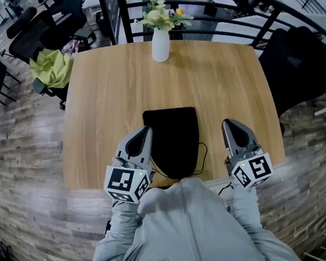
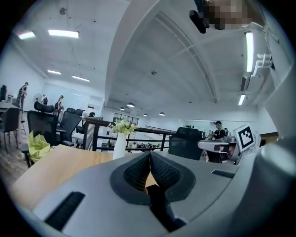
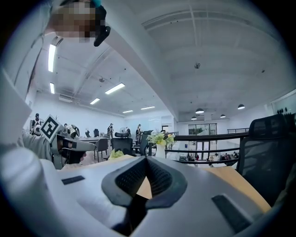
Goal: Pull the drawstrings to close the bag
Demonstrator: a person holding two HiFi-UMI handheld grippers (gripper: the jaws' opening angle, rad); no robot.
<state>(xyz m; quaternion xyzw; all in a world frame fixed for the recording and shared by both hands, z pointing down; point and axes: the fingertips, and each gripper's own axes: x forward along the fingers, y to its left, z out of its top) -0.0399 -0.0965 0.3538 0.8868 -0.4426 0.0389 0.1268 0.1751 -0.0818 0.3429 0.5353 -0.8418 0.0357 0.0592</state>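
Green cloth (image 1: 52, 68) slumped on a chair is about all there is off to the far left, so ignore that. On the wooden table (image 1: 106, 92) the left gripper (image 1: 146, 132) sits just beside the black bag's left edge, clenched tight on nothing, pads pressed together with no cord between them. The bag (image 1: 174, 140) lies flat in the middle, close to the near edge, with a vase (image 1: 160, 44) of flowers well behind it. The only drawstring (image 1: 204, 154) I can spot is a thin loop poking out on the bag's right side. The right gripper (image 1: 228, 125) is further right, apart from the bag, also squeezed closed and empty.

My worry: that cord is skinny and dark, so a pinch could easily grab fabric instead. Then pulling just drags the whole bag off the near edge rather than cinching it. I can't see any cord on the left either.
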